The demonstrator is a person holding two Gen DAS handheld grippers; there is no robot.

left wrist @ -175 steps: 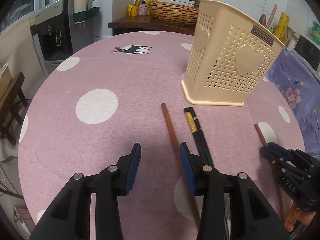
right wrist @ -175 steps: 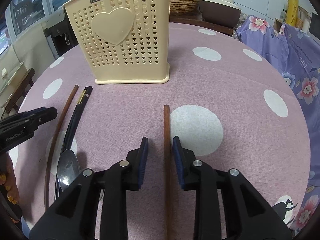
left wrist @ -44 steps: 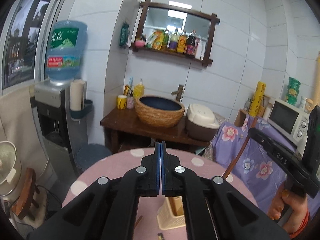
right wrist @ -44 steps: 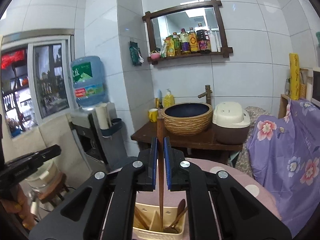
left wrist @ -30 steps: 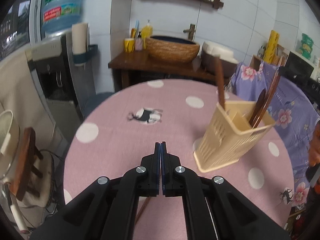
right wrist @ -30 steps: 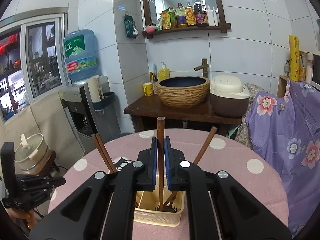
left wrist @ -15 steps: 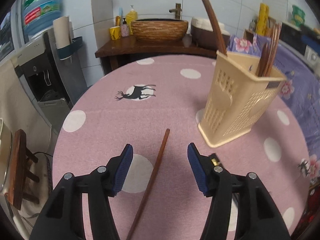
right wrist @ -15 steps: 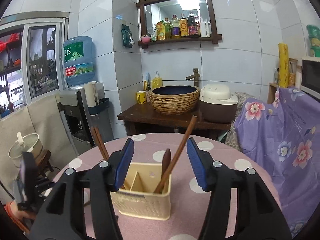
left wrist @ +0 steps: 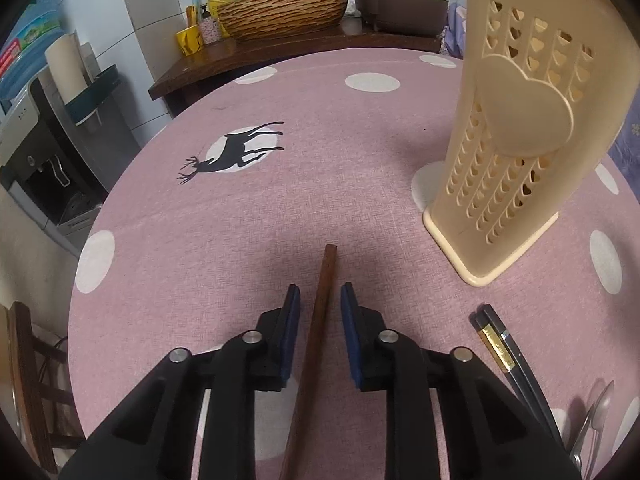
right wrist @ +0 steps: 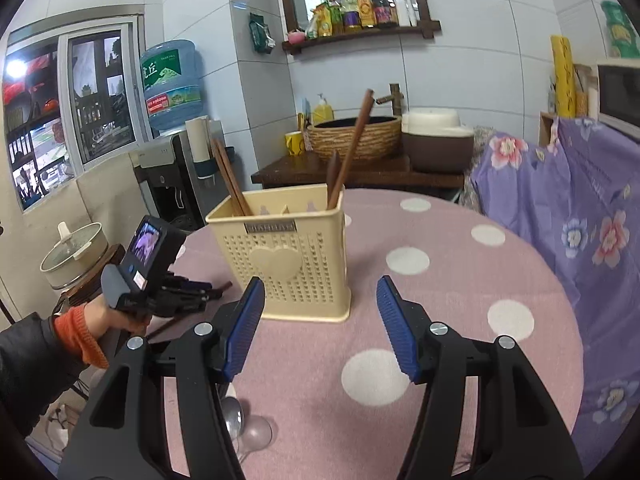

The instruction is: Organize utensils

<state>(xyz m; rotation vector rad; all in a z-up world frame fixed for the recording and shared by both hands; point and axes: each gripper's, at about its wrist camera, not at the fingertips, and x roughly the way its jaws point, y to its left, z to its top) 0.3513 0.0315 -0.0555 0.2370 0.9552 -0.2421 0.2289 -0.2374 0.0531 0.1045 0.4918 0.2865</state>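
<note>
A brown wooden chopstick [left wrist: 320,312] lies on the pink dotted tablecloth [left wrist: 280,184]. My left gripper [left wrist: 320,304] is low over it, its blue pads on either side, not touching it. The cream utensil holder [left wrist: 516,128] stands to the right; in the right wrist view the holder [right wrist: 288,260] has brown chopsticks [right wrist: 354,144] and a wooden spoon standing in it. My right gripper [right wrist: 320,312] is wide open and empty, raised in front of the holder. Black chopsticks [left wrist: 508,360] and a metal spoon [left wrist: 596,420] lie at the lower right.
The left hand-held gripper [right wrist: 156,280] shows at the left in the right wrist view. A metal spoon [right wrist: 234,416] lies below my right gripper. A wooden side table with a woven basin [right wrist: 352,136] and a rice cooker [right wrist: 436,140] stands behind the table. A purple floral cloth [right wrist: 580,216] hangs at the right.
My left gripper has dropped to the table and narrowed around the brown chopstick. My right gripper has let its chopstick go into the holder, opened wide and pulled back.
</note>
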